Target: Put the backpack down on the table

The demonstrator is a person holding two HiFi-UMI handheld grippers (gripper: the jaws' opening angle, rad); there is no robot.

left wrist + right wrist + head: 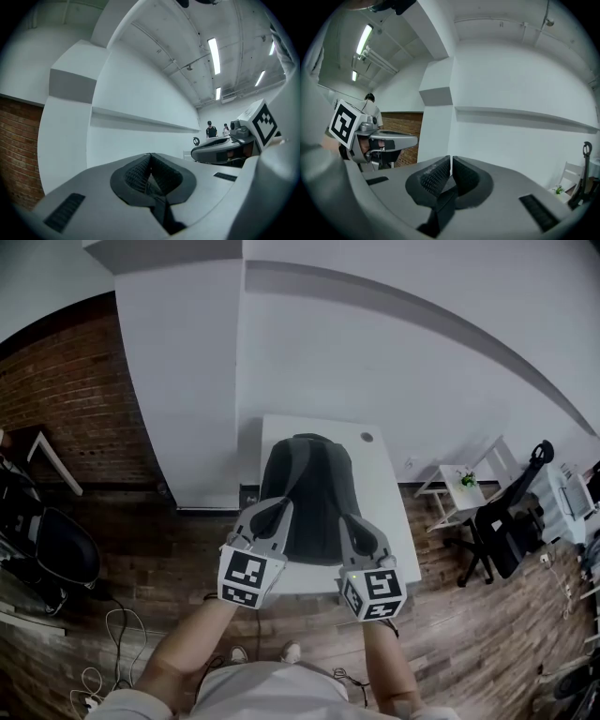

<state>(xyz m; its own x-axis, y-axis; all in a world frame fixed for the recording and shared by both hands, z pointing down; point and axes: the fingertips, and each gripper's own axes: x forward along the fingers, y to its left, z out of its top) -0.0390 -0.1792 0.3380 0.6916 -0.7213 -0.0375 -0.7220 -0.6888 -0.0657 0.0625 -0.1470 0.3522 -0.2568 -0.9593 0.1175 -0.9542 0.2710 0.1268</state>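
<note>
A dark grey backpack (314, 488) hangs by its two shoulder straps above the white table (386, 486); I cannot tell whether its base touches the top. My left gripper (273, 508) is shut on the left strap (162, 212), which runs out below its pads (136, 174). My right gripper (346, 521) is shut on the right strap (439, 212) in the same way. Both grippers point level, side by side, at the near end of the pack. Each shows in the other's view: the right gripper (224, 151) and the left gripper (392, 140).
A white pillar (187, 399) stands just left of the table. A black office chair (58, 549) and loose cables (112, 634) are on the wooden floor at left. At right are a small white shelf with a plant (461, 486) and a black chair (511, 521). Two people (212, 130) stand far off.
</note>
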